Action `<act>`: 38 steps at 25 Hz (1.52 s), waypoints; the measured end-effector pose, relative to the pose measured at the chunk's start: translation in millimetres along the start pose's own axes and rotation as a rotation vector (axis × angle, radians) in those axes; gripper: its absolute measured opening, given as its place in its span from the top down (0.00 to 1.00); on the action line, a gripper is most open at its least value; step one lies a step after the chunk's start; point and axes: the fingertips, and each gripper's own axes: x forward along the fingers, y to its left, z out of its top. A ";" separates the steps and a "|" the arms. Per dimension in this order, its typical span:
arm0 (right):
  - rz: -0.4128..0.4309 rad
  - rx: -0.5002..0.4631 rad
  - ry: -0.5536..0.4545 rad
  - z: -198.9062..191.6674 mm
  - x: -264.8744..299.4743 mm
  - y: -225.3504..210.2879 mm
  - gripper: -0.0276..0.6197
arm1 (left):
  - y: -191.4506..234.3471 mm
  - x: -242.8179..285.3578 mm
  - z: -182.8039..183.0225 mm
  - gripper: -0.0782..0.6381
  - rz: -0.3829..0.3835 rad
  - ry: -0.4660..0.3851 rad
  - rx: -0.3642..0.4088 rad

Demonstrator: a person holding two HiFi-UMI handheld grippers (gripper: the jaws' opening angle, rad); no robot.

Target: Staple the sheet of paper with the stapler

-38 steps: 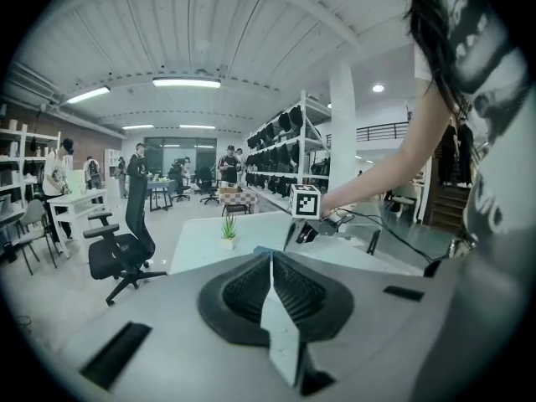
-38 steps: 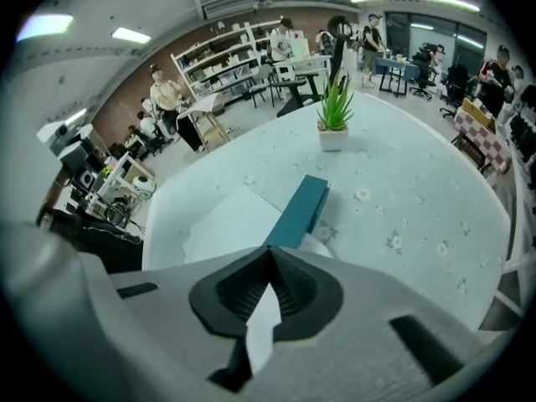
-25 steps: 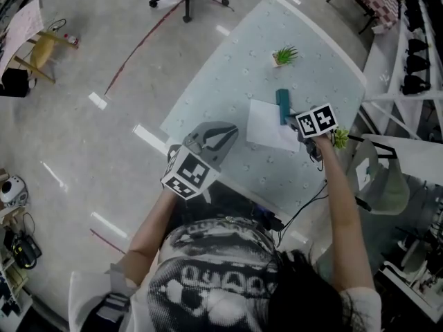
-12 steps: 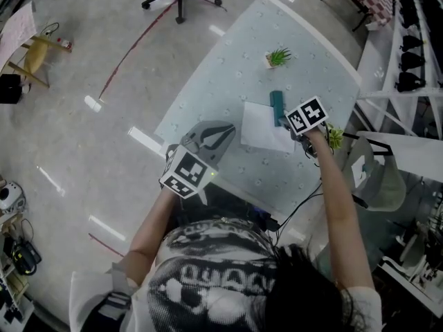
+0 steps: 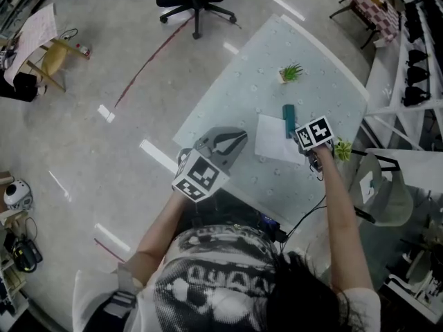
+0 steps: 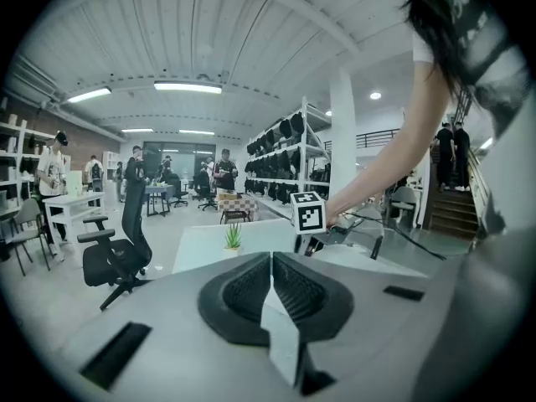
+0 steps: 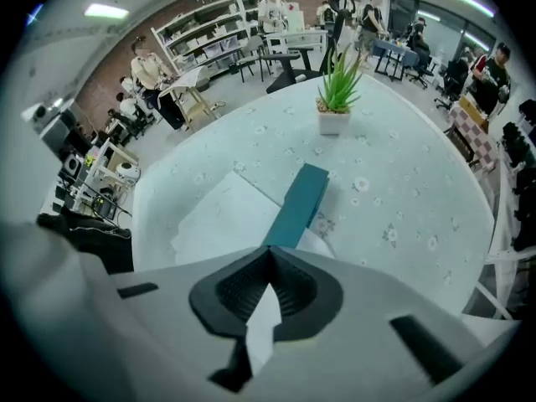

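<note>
- Table [image 5: 318, 81]: pale, upper right of the head view.
- Sheet of paper [image 5: 271, 138]: flat, right of centre. Likely light, limp and quick to slide, so pin it rather than pinch it.
- Stapler [image 5: 288, 120]: teal, on the sheet's right edge. Probably rigid; press its top.
- Right gripper [image 7: 270, 254]: jaws together, empty, above the stapler's near end.
- Left gripper [image 6: 271, 258]: jaws together, empty, mid-frame.

stapler [image 5: 287, 118] on edge of sheet [image 5: 272, 140], plant [image 5: 291, 72] behind, on table [image 5: 232, 109]

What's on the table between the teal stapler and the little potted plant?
Nothing: only bare, flower-print tabletop separates the stapler from the potted plant, clearest in the right gripper view.
</note>
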 end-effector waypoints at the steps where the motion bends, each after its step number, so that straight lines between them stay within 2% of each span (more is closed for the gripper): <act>1: -0.011 0.007 -0.026 -1.0 -0.7 0.6 0.95 | -1.1 -2.7 0.8 0.88 0.001 -0.001 0.001; 8: -0.067 0.176 -0.294 5.4 -25.1 6.5 0.96 | -16.6 -23.3 8.9 0.88 -0.076 0.003 0.053; 13: -0.116 0.299 -0.404 -3.8 -38.0 12.4 0.96 | -24.3 -30.1 10.7 0.88 -0.138 0.005 0.089; 20: -0.133 0.449 -0.641 -21.3 -71.5 55.5 0.96 | -42.3 -38.3 -5.1 0.88 -0.251 0.018 0.122; 25: -0.139 0.514 -0.762 -40.1 -87.7 97.8 0.96 | -57.3 -44.5 -20.6 0.88 -0.307 0.042 0.131; 31: -0.146 0.569 -0.873 -58.1 -106.1 144.1 0.96 | -73.3 -54.7 -32.7 0.88 -0.325 0.065 0.124; 38: -0.138 0.555 -0.972 -85.6 -129.4 193.2 0.96 | -109.3 -66.4 -34.5 0.88 -0.314 0.065 0.154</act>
